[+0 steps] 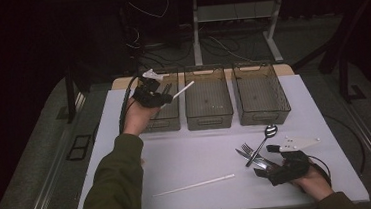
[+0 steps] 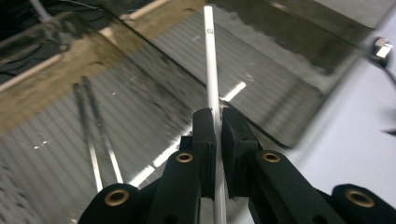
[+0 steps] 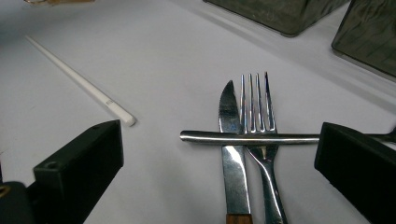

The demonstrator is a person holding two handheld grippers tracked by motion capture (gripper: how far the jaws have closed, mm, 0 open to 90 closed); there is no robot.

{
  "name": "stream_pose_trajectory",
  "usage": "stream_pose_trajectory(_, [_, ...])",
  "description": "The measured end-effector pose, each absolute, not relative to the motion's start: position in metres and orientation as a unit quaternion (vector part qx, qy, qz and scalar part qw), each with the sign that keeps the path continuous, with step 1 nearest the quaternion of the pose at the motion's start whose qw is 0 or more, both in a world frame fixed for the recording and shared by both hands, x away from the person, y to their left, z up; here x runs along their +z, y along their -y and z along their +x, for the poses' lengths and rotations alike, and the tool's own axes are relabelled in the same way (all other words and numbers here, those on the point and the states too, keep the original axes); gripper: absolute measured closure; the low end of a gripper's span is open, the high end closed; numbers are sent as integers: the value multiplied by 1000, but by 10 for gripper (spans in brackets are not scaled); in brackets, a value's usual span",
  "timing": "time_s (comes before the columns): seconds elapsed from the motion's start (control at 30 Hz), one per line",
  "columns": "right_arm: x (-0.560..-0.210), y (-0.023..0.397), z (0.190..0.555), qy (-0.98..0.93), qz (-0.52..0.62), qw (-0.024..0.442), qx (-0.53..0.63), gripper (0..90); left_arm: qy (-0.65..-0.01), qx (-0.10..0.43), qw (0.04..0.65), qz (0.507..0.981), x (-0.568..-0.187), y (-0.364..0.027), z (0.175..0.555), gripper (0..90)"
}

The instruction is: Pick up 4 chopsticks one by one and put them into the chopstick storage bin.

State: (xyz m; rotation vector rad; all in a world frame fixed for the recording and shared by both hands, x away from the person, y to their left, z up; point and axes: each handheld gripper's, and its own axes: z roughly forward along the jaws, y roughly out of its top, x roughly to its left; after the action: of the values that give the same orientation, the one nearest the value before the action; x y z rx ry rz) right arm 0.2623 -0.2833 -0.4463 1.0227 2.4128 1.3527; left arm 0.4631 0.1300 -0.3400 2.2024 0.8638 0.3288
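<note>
My left gripper (image 1: 165,97) is shut on a white chopstick (image 2: 210,60), held over the leftmost clear bin (image 1: 165,117); the stick's free end (image 1: 185,88) points right and up. Two thin metal sticks (image 2: 95,140) lie on that bin's floor. A second white chopstick (image 1: 195,185) lies on the white table near its front. My right gripper (image 1: 264,171) is open, low over the table, its jaws wide on either side of a knife (image 3: 231,140) and fork (image 3: 257,121) lying side by side, with a spoon's handle (image 3: 247,137) across them. The spoon's bowl (image 1: 270,129) lies farther back.
Three clear bins stand in a row at the table's back: left, middle (image 1: 209,113) and right (image 1: 263,111). The white table top (image 1: 197,153) has bare room in its middle. Table legs and cables show on the dark floor behind.
</note>
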Motion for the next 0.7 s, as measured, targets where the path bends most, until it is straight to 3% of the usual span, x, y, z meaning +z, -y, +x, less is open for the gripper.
stream_pose_trajectory(0.37, [-445, 285, 261, -811, 346, 92, 463, 14, -415, 161, 344, 827, -358, -145, 512, 842])
stream_pose_trajectory(0.7, [-443, 288, 260, -804, 350, 91, 471, 15, -452, 159, 309, 822, -389, -147, 529, 809])
